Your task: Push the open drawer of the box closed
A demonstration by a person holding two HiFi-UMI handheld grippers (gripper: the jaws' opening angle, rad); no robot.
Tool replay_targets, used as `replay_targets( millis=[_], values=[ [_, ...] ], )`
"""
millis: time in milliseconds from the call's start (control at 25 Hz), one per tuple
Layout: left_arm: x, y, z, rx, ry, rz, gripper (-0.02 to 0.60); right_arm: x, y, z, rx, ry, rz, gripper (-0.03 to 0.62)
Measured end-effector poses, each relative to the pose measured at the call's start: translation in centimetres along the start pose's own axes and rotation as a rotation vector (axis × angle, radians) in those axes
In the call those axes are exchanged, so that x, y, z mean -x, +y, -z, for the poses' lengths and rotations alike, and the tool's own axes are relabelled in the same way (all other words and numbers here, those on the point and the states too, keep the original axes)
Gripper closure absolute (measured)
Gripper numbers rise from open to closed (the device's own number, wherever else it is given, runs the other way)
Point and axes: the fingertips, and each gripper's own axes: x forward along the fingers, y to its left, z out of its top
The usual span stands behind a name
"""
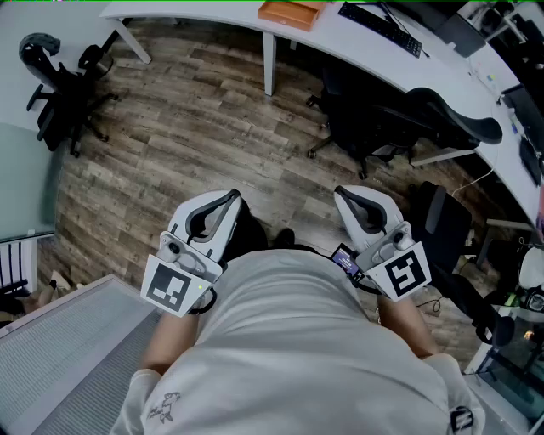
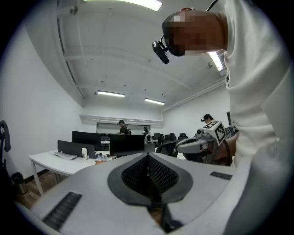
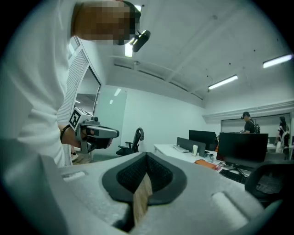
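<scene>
No box or drawer shows in any view. I hold both grippers close against the person's chest, above the wooden floor (image 1: 212, 136). In the head view my left gripper (image 1: 224, 202) sits at the left and my right gripper (image 1: 350, 200) at the right, each with its marker cube near the body. Both point away from the body. In the left gripper view the jaws of my left gripper (image 2: 148, 158) meet with nothing between them, and the right gripper (image 2: 181, 146) shows beside a white sleeve. My right gripper (image 3: 147, 158) is shut and empty too.
A curved white desk (image 1: 340, 47) runs along the far side with a keyboard (image 1: 378, 21) and an orange object (image 1: 289, 12) on it. Black office chairs (image 1: 399, 127) stand by it, another chair (image 1: 59, 85) at far left. A grey ribbed panel (image 1: 59, 357) lies lower left.
</scene>
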Motion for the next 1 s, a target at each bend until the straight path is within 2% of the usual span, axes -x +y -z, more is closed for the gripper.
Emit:
replay_targets(
  millis=[360, 640, 880, 1000],
  values=[
    [-0.3, 5.7, 1.0, 0.018, -0.001, -0.004, 0.581, -5.4, -1.0, 0.1, 0.005, 0.013, 0.002, 0.592],
    [0.4, 13.7, 0.1, 0.013, -0.012, 0.012, 0.581, -13.2, -1.6, -2.2, 0.006, 0.009, 0.029, 0.592],
    [2.8, 20.0, -0.8, 0.007, -0.014, 0.030, 0.581, -19.8, -0.1, -4.7, 0.022, -0.005, 0.039, 0.592],
    [3.9, 22.4, -0.8, 0.012, -0.023, 0.015, 0.581, -21.7, 0.4, -5.1, 0.046, -0.017, 0.038, 0.592]
  ],
)
